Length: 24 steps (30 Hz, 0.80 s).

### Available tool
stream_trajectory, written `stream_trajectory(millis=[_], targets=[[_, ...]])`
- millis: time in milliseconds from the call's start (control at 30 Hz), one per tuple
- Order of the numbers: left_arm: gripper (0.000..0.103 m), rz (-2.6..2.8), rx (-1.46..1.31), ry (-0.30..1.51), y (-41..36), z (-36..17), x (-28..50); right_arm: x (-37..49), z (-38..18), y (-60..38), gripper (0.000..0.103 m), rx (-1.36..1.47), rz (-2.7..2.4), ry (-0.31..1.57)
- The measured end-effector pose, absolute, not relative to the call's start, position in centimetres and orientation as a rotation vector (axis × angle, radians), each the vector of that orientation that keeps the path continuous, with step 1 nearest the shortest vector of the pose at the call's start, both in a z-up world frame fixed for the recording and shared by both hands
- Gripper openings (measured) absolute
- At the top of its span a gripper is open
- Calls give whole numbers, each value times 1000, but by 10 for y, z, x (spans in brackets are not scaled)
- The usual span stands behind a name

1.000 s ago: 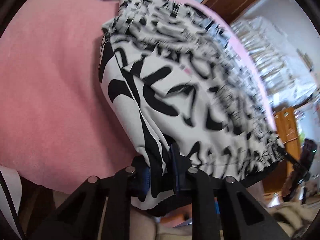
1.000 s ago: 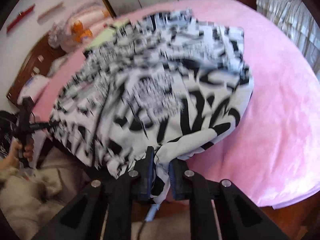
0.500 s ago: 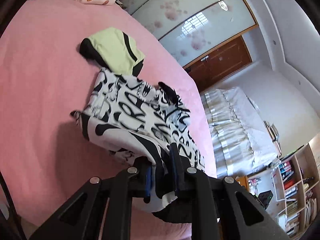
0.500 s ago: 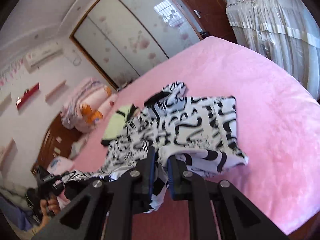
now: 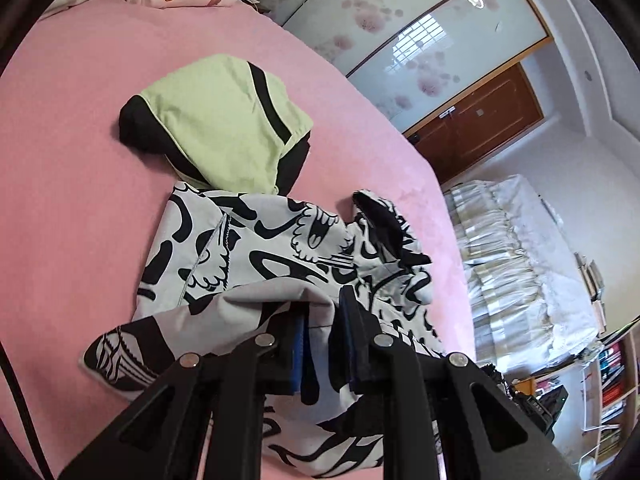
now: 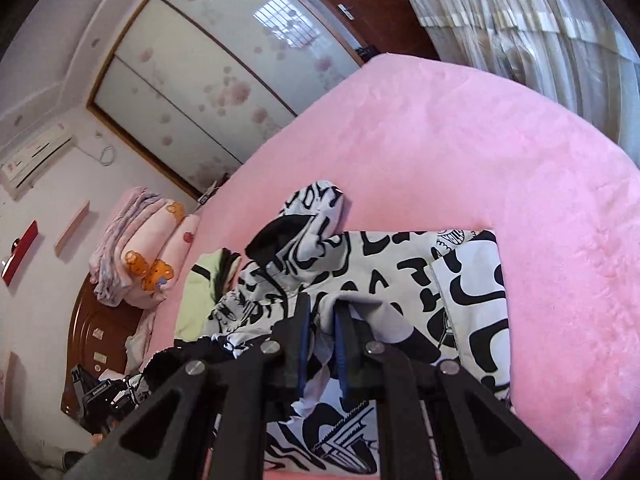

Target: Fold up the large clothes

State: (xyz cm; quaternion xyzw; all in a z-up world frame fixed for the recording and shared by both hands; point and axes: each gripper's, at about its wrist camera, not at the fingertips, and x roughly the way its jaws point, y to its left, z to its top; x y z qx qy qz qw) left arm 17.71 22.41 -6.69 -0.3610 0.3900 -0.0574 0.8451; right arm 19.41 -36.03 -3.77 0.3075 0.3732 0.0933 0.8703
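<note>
Two garments on the pink bed [image 5: 72,184]: one black-and-white printed jacket [image 5: 256,248], one folded green top [image 5: 228,128] at its far edge. Left gripper [image 5: 322,344] and right gripper [image 6: 320,344] each pinch the jacket's hem. Only the right view shows curtains [image 6: 520,20]

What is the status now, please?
Left gripper and right gripper shut on printed garment. Hem carried over it, fold unfinished. Green garment touches its far edge.
</note>
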Motion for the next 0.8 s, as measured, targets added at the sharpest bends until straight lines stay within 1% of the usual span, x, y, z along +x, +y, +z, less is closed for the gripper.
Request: stream_trajectory(millis=[133,200,267,333,367,400,433,467,500,533,567,600,667,800], targets=[[14,-93,-702,858,219,-87,196,210,-59,-359,11,652,165,824],[16,-78,-653,878,214,-95,202,217,-69,-357,11,642,150,849],[22,-55,-593,898,208,-103,208,223,-79,-353,11,637,138,876],[27,-27,-542,910,203,-108,212,229,-88,-350,14,635,120,907],[35,-9,-525,918,202,-111,214,230,-90,-350,14,635,111,918],[47,1,-516,930,202,-113,215,232,-92,-350,15,638,106,927],[54,7,-513,938,203,-114,215,233,-94,-350,17,646,109,937],[66,20,-506,946,204,-115,216,234,-95,-351,21,657,114,944],[69,31,-500,950,205,-115,215,234,-96,-351,30,673,122,946],[69,30,-495,950,206,-114,214,233,-96,-352,35,690,135,943],[70,26,-489,950,205,-112,214,231,-95,-352,43,694,146,936],[70,24,-478,952,205,-111,213,230,-93,-350,47,689,150,932],[70,28,-446,954,204,-109,212,228,-90,-347,49,667,155,930],[70,26,-355,963,195,-106,209,226,-85,-339,49,619,176,946]])
